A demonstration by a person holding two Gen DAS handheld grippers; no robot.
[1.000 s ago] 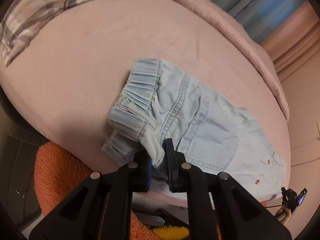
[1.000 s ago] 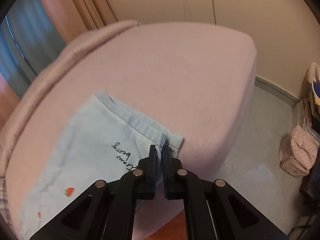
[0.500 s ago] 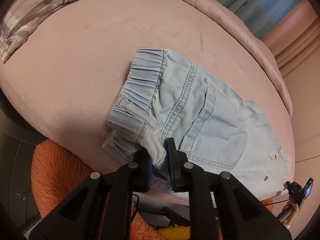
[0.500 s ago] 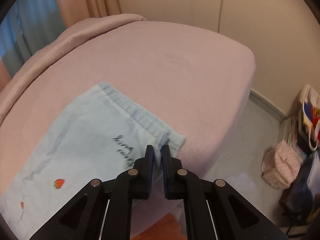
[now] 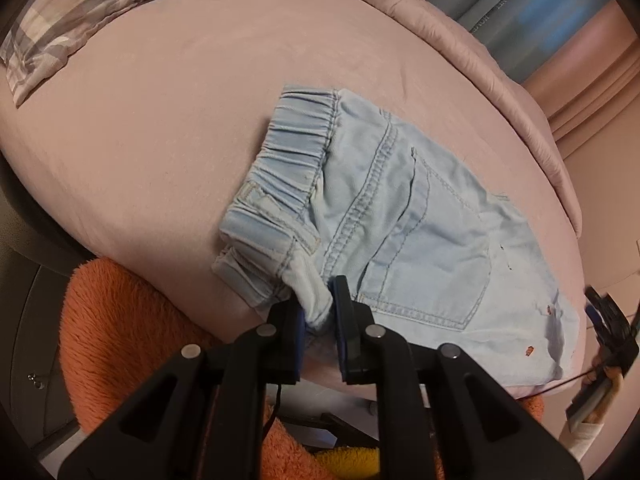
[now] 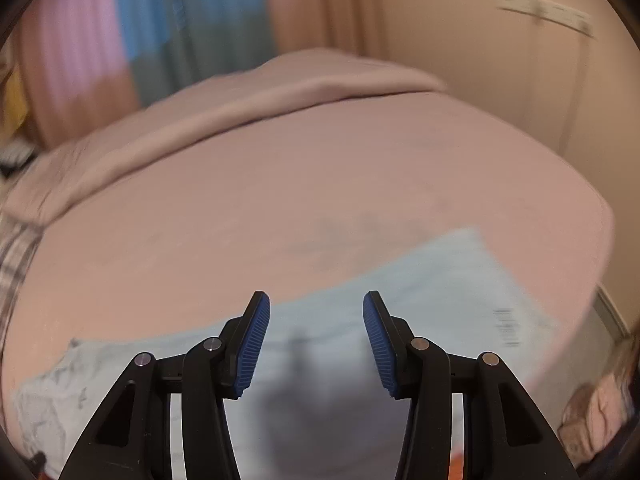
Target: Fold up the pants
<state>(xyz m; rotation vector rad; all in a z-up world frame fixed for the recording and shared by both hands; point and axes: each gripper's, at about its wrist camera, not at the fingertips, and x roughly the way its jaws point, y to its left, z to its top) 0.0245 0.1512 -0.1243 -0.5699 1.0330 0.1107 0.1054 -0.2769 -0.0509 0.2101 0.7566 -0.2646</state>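
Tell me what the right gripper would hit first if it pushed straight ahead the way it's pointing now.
Most likely the pants: the right gripper is open with pale denim lying between and just beyond its fingers, on the pink bed. The view is motion-blurred, so its height above the cloth is unclear.

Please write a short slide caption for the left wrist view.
Left hand-held gripper pinches the waistband of light-blue denim pants on a pink bed.

Nothing can be read with certainty. The pants point(image 6: 420, 304) carry a dark line of lettering near their right-hand hem, smeared by motion blur in the right wrist view. Above the bed point(image 5: 160, 140), the blue curtain point(image 5: 520, 12) shows faint pale letters, too small to make out.
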